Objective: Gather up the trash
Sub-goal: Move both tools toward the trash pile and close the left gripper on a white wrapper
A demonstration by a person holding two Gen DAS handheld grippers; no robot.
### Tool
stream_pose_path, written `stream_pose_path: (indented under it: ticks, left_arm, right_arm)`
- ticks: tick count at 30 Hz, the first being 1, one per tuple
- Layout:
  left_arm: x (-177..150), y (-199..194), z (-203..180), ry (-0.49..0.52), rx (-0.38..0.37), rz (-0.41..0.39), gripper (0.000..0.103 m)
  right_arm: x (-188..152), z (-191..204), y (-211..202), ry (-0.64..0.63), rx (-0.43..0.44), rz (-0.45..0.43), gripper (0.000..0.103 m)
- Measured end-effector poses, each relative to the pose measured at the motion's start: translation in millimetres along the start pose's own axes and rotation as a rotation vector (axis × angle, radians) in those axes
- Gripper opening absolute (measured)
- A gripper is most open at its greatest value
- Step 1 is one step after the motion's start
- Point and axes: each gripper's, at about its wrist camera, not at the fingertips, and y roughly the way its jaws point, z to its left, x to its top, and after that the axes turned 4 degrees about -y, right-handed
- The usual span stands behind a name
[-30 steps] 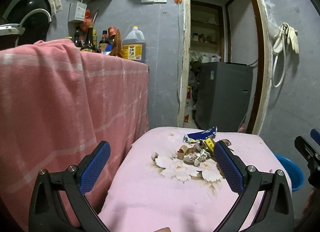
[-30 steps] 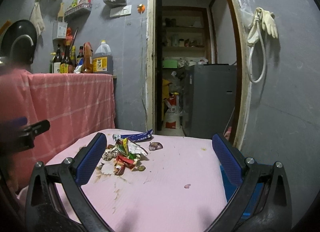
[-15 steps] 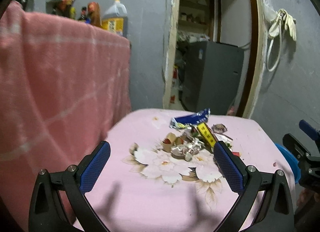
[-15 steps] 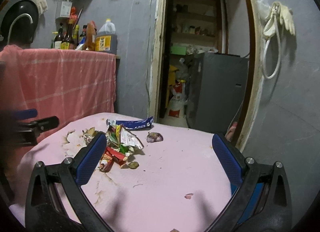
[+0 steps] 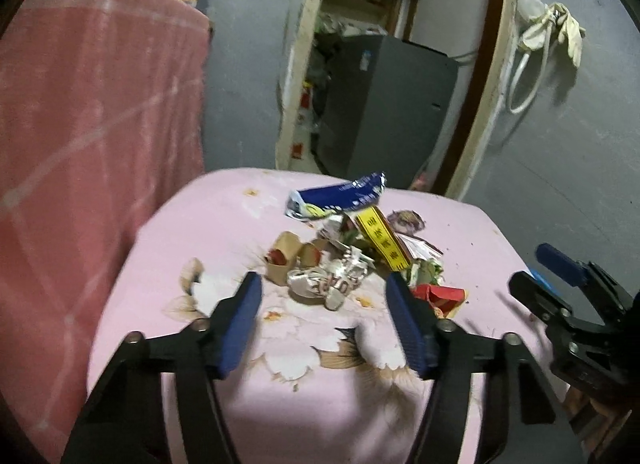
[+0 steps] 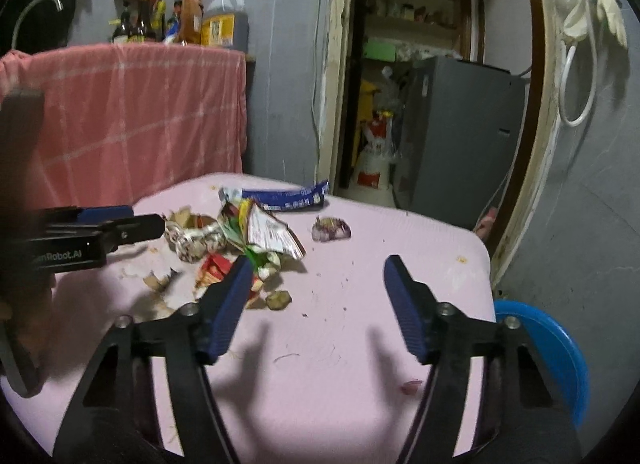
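On the pink table [image 5: 208, 224], crumpled, torn wrappers [image 5: 344, 256] lie heaped between the empty, wide-spread left gripper [image 5: 324, 296] and right gripper [image 6: 316, 276].

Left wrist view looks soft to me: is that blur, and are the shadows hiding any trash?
Left wrist view: motion-smeared, the trash pile stays readable. Right wrist view: sharper; the right tongs cast two dark shadows on the near pink tabletop, short of the pile.

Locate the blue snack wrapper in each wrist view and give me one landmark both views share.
Left wrist: the blue snack wrapper lies at upper centre, at the far end of the trash pile on the pink table.
Right wrist: the wrapper sits left of centre, at the pile's far edge.
Shared landmark: the grey cabinet in the doorway behind.
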Motion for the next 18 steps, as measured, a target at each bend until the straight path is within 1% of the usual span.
stream_pose_path:
  ticks: [2, 5, 7, 13, 18]
  left_arm:
    - [1, 7, -2, 0.006, -0.005, 0.028, 0.045]
    - [3, 18, -3, 0.006, -0.015, 0.061, 0.038]
    - [4, 22, -5, 0.015, -0.012, 0.071, 0.036]
    - [3, 35, -2, 0.015, -0.009, 0.113, 0.035]
    - [3, 46, 5, -0.011, -0.013, 0.153, 0.035]
  right_arm:
    - [0, -1, 7, 0.003, 0.012, 0.032, 0.054]
    - [-2, -2, 21, 0.010, 0.042, 0.096, 0.048]
    - [-3, -1, 28, 0.008, 0.059, 0.132, 0.044]
    - [-7, 5, 48, -0.011, 0.129, 0.217, 0.039]
    - [-9, 8, 58, -0.012, 0.163, 0.256, 0.037]
